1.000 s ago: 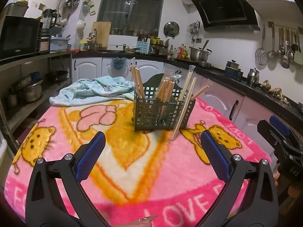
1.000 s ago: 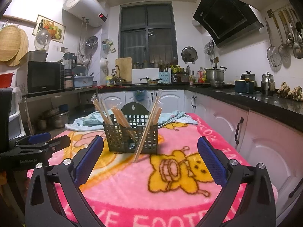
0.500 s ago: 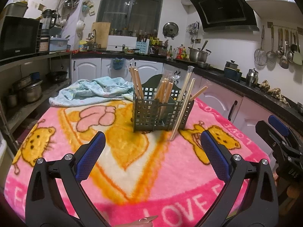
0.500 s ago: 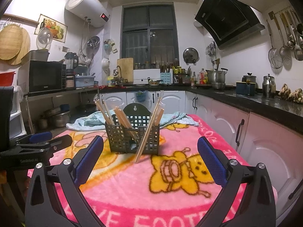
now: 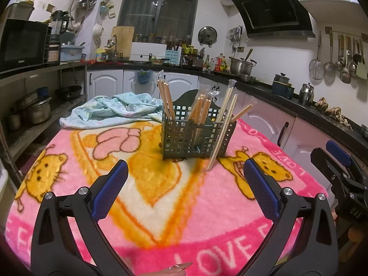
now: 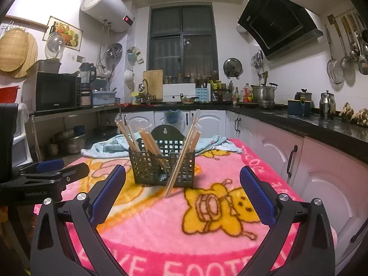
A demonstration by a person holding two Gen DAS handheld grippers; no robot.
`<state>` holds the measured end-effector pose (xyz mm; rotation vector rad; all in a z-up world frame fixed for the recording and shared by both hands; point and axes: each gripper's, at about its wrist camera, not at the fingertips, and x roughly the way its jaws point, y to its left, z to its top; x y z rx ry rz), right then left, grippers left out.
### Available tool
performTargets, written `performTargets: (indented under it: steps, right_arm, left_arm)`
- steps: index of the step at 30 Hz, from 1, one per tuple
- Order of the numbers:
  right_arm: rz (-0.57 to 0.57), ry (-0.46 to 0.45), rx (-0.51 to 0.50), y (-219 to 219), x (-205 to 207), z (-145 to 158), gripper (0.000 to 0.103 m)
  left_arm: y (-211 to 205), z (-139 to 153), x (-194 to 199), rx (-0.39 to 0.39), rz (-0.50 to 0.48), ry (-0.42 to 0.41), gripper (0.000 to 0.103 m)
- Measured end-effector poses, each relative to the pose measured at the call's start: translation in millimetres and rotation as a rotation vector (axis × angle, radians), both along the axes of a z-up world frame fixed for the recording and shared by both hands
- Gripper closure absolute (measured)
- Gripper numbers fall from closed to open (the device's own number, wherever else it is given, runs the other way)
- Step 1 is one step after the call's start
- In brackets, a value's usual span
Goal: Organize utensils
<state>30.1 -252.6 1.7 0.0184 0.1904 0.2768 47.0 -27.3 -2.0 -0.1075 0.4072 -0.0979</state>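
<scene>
The pink fleece blanket (image 5: 207, 207) that covers the bench is fuzzy and thick, printed with yellow cartoon bears and an orange heart outline, and its near border carries big white letters: "LOVE" from the left wrist view, "FOOT" in part from the right wrist view, with more pink lettering running up the right edge that I cannot read whole. Toward the far middle of the bench stands the utensil caddy (image 5: 184, 138), a dark green plastic box with square-holed lattice walls, inner dividers and a rounded back tab with a hanging hole. Bundles of pale wooden chopsticks (image 5: 166, 96) in clear wrappers stand in its compartments, fanning outward. One wrapped pair (image 6: 178, 172) leans outside against the caddy's front, its lower end resting on the blanket. Behind the caddy, at the far edge, lies a crumpled light blue cloth (image 5: 110, 110). The left claw (image 5: 184, 195) hangs over the near edge with its blue mesh-textured pads spread wide apart, holding nothing. The right claw (image 6: 182, 197) is likewise spread wide and empty. In the right wrist view the left claw's black body reads "GenRobot.AI".
</scene>
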Motion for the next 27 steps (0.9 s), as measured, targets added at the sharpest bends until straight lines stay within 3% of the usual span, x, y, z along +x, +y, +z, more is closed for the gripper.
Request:
performTargets:
  steps: [17,27]
  right_arm:
    - [-0.008,-0.002,-0.008,-4.0,1.0,-2.4,0.006]
    - [-0.033,0.056,0.017,-18.1,16.3,-2.2,0.006]
  left_arm:
    - [3.7,-10.0,6.3,-0.030,0.010,0.058,0.011]
    - [19.2,-13.1,18.6,-0.044,0.037,0.107,0.011]
